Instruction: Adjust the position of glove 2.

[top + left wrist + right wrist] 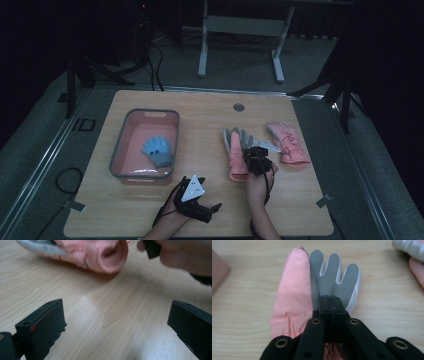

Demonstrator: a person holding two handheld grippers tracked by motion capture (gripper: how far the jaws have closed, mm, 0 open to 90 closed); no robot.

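Pink plastic forms the basin point(131, 165) at the left of the wooden bench point(210, 200), and a small blue glove point(158, 151) lies inside it. Just in front of the basin the left gripper point(202, 210) rests low near the bench's front edge, its jaws spread wide with nothing between them. Near the middle lies a pink glove with a grey palm point(317, 287), flat, fingers pointing away from the person. The right gripper point(332, 310) sits over its palm, jaws pressed together on the glove's fabric. Further right, well apart from the basin, a second pink glove point(287, 142) lies flat.
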